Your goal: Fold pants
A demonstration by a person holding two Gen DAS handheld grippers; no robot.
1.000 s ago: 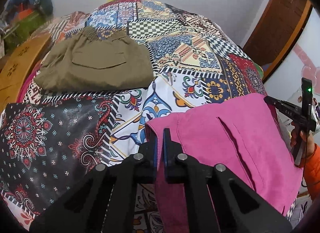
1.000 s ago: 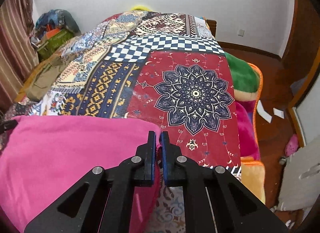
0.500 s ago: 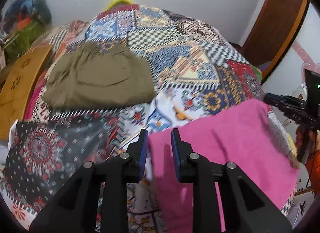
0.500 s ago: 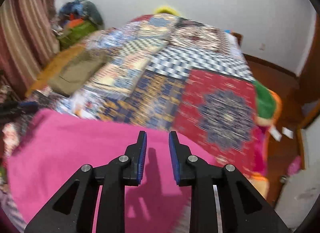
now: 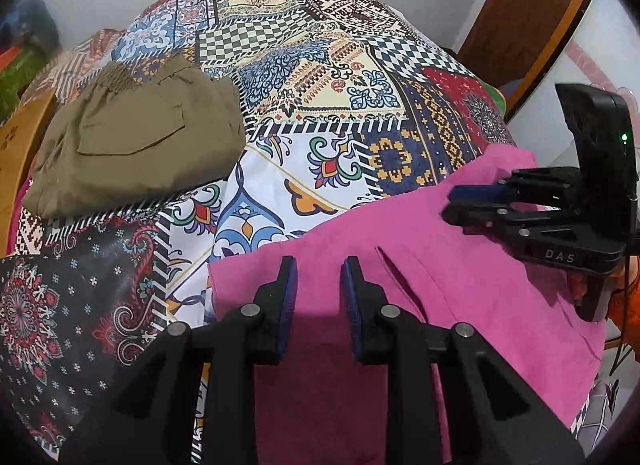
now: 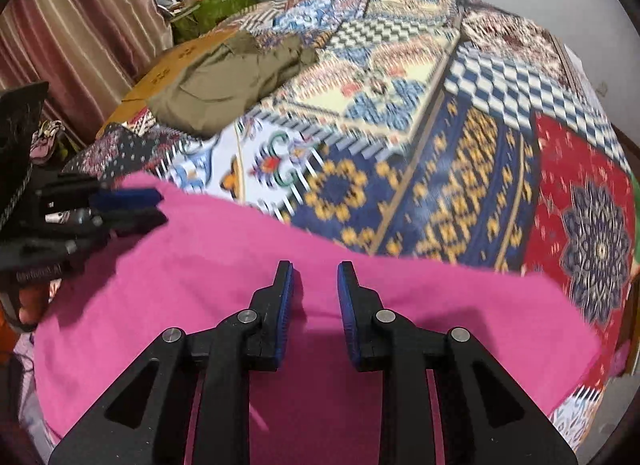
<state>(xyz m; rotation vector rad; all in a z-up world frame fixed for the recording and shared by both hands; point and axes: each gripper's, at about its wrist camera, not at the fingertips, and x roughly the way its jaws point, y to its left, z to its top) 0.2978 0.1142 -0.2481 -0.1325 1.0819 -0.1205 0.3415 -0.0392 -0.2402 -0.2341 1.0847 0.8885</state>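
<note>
Both tools released since before, left tool (image 5: 318, 285) and right tool (image 6: 314, 289) apart above pink pants (image 5: 460, 305)

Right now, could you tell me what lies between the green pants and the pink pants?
Only bare patterned bedspread separates green pants from pink pants, clearest in the left wrist view.

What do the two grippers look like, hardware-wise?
Both identical: the left gripper and right gripper are matte black with triangular cut-out linkages, silver pivot pins and blue ribbed finger pads. The right one's body shows white "DAS" lettering and a green LED.
</note>
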